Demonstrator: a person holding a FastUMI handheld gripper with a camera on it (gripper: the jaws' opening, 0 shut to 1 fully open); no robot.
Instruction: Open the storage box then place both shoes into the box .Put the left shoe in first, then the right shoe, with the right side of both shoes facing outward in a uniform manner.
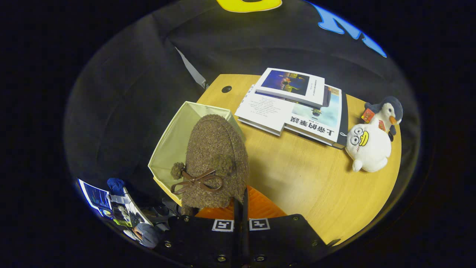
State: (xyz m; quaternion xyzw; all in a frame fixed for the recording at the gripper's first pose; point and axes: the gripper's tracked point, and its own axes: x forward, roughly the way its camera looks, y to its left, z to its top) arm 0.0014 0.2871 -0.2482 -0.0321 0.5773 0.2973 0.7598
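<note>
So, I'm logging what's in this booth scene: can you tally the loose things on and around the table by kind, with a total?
Shoes: 1, the brown fuzzy shoe held in the claw, over the box
Storage boxes: 1, the open cream box
Books: 2, a small book stacked on a larger book
Plush toys: 2, a white duck and a penguin
Total: 6
</note>
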